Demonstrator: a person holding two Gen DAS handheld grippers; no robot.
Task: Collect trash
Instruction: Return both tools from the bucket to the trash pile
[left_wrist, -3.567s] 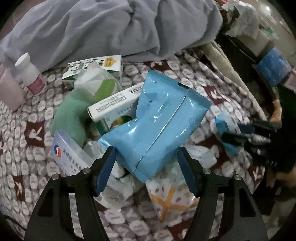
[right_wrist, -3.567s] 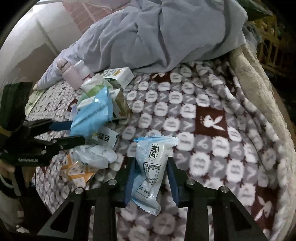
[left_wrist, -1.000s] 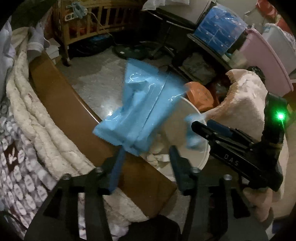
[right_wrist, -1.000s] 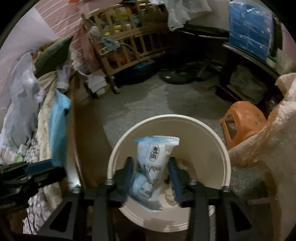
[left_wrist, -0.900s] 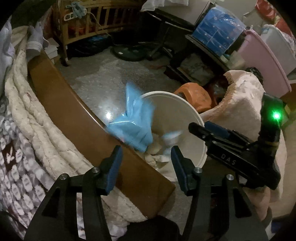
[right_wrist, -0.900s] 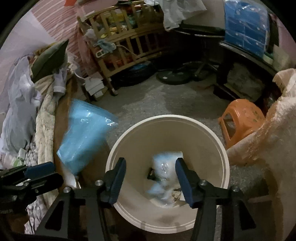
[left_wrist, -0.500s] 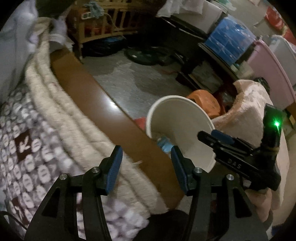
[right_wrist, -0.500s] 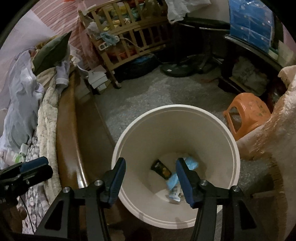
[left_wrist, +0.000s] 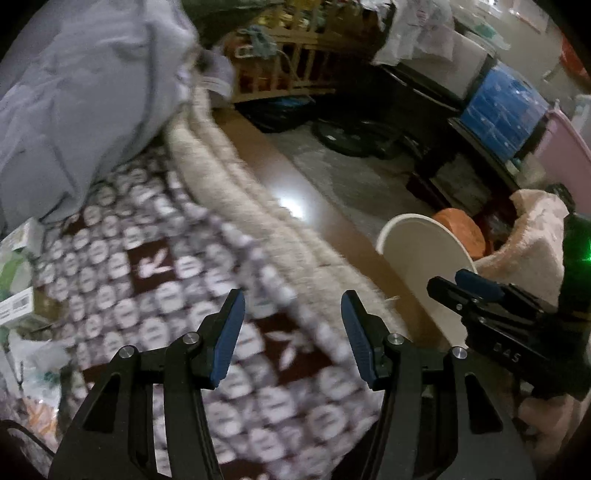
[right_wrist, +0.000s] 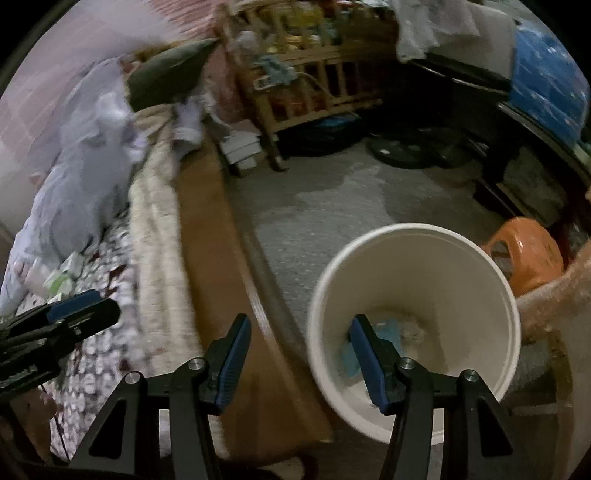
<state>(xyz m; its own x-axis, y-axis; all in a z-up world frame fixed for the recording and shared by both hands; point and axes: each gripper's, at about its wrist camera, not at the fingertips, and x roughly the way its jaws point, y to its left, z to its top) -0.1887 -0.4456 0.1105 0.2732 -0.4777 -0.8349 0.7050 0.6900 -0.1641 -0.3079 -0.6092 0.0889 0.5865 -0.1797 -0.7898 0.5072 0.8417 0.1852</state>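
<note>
Already, some trash is seen in the white bucket (right_wrist: 413, 236), while more is left on the bed.

Blue and pale wrappers (right_wrist: 391, 328) are seen at the bucket's bottom, on the floor just beside the wooden bed rail (right_wrist: 207, 236). More litter, small cartons (left_wrist: 16, 273) and crumpled wrappers (left_wrist: 33, 360), is left on the patterned blanket (left_wrist: 155, 266) near the grey duvet (left_wrist: 92, 85). The left gripper (left_wrist: 291, 319) is held spread and empty above the blanket; the right gripper (right_wrist: 299, 345) is likewise parted and empty, near the bucket's rim. The task is judged partly done.

Bin (right_wrist: 413, 258) on floor (right_wrist: 332, 199), right of bed (right_wrist: 155, 258); wrappers (right_wrist: 388, 332) inside.
</note>
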